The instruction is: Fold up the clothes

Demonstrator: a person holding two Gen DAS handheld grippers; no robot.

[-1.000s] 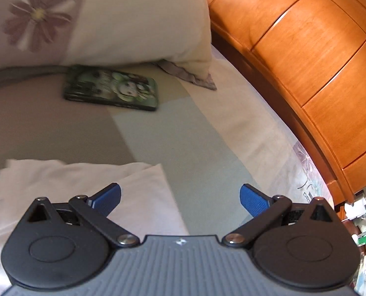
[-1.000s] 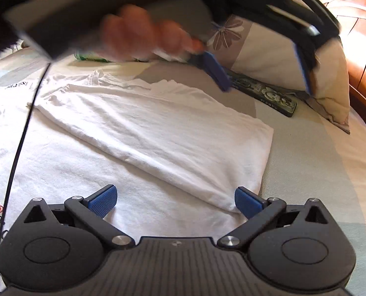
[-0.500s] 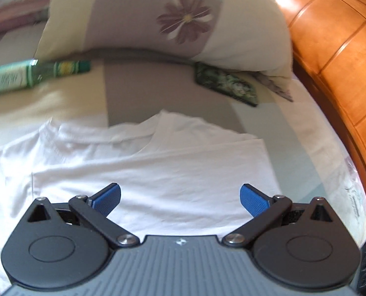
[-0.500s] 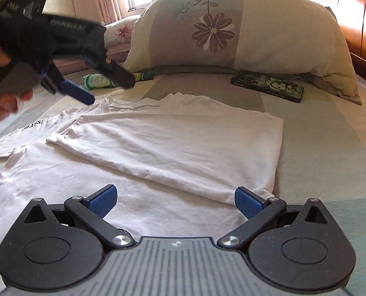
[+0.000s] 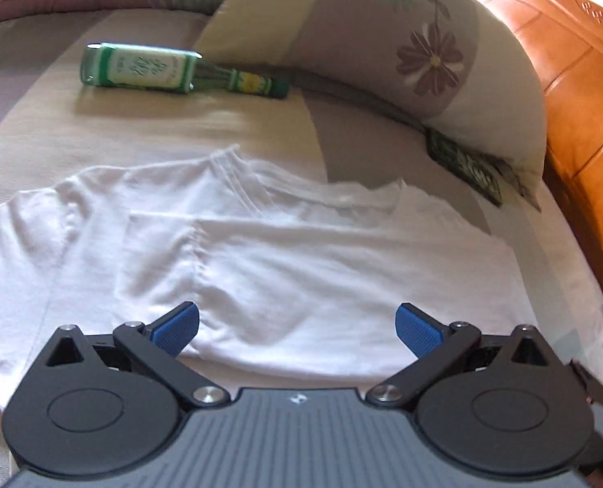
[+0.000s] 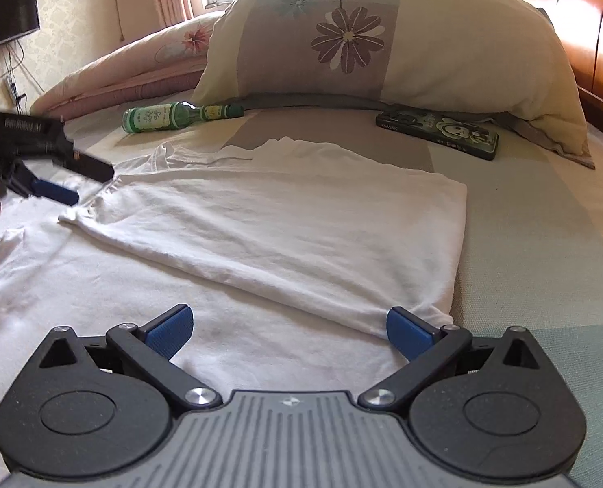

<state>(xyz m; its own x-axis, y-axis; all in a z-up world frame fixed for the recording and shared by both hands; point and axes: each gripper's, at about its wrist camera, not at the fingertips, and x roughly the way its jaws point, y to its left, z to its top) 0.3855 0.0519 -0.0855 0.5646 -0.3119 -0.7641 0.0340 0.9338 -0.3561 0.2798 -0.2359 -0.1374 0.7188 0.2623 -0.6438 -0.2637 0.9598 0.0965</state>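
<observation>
With one side of the white T-shirt [image 6: 260, 219] already turned in over its middle on the bed [image 6: 545, 244], the fold looks part-made — what comes next calls for a pinch on the flat left side. Both grippers hover wide open and empty: the left gripper [image 5: 297, 325] over the shirt's upper half, its tip apparently near the sleeve, the right gripper [image 6: 287, 327] at the near hem.
</observation>
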